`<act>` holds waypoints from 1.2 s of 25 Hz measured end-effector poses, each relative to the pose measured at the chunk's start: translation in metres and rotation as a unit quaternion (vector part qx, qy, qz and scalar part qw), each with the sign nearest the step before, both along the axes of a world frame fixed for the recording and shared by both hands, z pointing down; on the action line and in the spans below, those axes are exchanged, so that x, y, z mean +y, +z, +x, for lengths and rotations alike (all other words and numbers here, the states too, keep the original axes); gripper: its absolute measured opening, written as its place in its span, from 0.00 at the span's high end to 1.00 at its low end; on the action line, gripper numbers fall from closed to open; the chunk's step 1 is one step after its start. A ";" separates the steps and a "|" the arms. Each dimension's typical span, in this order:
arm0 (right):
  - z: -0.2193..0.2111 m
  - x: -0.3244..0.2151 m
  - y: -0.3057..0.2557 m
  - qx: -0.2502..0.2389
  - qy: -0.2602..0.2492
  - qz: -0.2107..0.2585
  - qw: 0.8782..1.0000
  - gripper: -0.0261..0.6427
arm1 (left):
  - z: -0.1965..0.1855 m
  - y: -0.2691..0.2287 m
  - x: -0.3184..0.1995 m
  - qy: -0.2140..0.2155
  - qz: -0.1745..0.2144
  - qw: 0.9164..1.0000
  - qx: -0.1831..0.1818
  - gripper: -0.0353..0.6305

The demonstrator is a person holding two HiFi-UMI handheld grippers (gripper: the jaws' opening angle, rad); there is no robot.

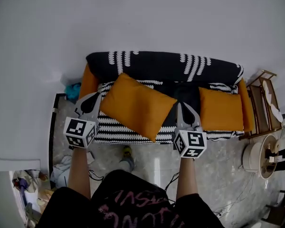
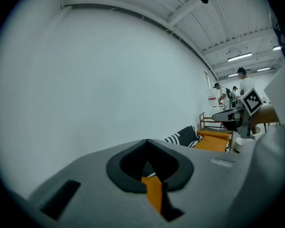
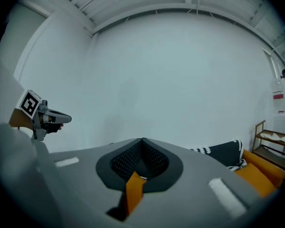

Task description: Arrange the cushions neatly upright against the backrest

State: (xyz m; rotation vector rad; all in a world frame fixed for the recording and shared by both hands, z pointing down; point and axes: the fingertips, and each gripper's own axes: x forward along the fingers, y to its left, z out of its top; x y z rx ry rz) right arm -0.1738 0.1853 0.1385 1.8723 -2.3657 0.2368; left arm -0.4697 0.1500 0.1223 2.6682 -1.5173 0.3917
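L claw & R claw are both closed, each pinching orange fabric at opp corners of the big orange cushion. Prob so it hangs betw them, tilted diamond-wise over the sofa seat, ready to stand against the backrest. Second orange cushion sits at seat's right, untouched; flat or leaning, can't tell. Count: 2 claws, 2 clear cushions, 1 sofa. Orange at both sofa ends: arms or more cushions, unclear

Corners of tilted cushion hidden inside left tool, right tool
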 end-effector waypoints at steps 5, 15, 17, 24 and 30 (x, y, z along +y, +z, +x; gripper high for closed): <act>-0.010 -0.049 0.008 0.006 0.030 -0.021 0.999 0.95 | -0.017 0.019 -0.061 0.021 -0.027 0.999 0.003 0.94; -0.016 -0.090 0.043 0.006 0.049 -0.061 0.997 0.95 | -0.025 0.057 -0.124 0.044 -0.057 0.997 -0.006 0.94; -0.012 -0.093 0.053 0.007 0.050 -0.071 0.996 0.95 | -0.021 0.068 -0.132 0.047 -0.065 0.997 -0.008 0.94; 0.004 -0.111 0.100 0.009 0.057 -0.110 0.992 0.95 | -0.009 0.113 -0.159 0.053 -0.093 0.994 -0.033 0.94; 0.017 -0.137 0.151 -0.003 0.054 -0.149 0.987 0.95 | 0.014 0.160 -0.189 0.068 -0.114 0.988 -0.080 0.94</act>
